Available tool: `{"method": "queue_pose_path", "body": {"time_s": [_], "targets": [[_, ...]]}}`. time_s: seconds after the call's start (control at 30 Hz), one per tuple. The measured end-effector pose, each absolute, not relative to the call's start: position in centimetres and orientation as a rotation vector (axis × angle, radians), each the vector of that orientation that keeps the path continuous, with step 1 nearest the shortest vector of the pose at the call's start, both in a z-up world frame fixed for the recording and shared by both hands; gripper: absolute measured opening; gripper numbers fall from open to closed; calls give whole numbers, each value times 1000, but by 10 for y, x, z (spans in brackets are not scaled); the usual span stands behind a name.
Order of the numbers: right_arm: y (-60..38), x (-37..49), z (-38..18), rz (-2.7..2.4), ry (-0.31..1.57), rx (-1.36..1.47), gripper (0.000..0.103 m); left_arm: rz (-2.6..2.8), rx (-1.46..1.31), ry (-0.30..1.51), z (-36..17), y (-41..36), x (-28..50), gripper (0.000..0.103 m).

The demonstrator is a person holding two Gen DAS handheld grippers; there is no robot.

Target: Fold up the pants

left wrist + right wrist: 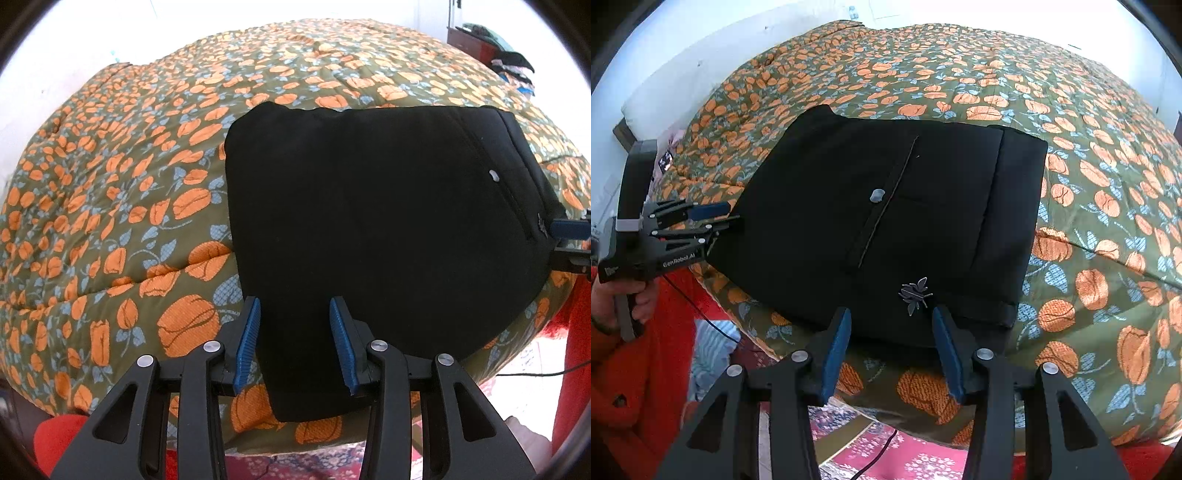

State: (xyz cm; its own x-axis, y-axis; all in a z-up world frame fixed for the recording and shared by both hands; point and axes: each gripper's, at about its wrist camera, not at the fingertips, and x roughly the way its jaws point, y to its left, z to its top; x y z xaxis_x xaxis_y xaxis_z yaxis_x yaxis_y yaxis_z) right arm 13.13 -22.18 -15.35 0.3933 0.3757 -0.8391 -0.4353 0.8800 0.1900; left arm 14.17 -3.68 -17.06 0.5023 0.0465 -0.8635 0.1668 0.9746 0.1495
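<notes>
Blue-padded fingers [248,332] of the left gripper [295,336] are seen spread at the bottom of its frame, with the near edge of the folded black pants [369,221] between them, unpinched. The right gripper [892,347] is likewise spread, just short of the waistband end. The pants lie mid-frame on a floral quilt [1089,184]. A patterned rug [905,458] is visible below.

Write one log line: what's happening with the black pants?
pants: folded on bedspread | left gripper: open, over edge | right gripper: open
</notes>
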Motion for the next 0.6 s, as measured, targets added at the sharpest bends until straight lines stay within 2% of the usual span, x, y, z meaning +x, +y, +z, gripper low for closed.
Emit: {"method": "queue_pose_path", "body": {"time_s": [0.1, 0.2, 0.27, 0.3, 0.4, 0.57, 0.6], "targets": [[-225, 130, -151, 524, 1040, -33, 47, -78, 200, 1052, -169, -33, 142, 46], [-246, 134, -139, 552, 1003, 115, 47, -95, 45, 1065, -162, -7, 146, 66], [-276, 137, -124, 530, 933, 268, 58, -120, -114, 1093, -163, 20, 152, 67], [-299, 140, -118, 494, 894, 359, 69, -127, -176, 1110, -166, 31, 154, 67], [-345, 153, -125, 440, 908, 525, 70, -176, -309, 1162, -178, 47, 162, 68], [-351, 170, -167, 562, 1073, 628, 70, -282, -395, 1217, -200, 39, 174, 79], [-345, 172, -173, 584, 1098, 629, 70, -288, -398, 1221, -204, 36, 177, 84]]}}
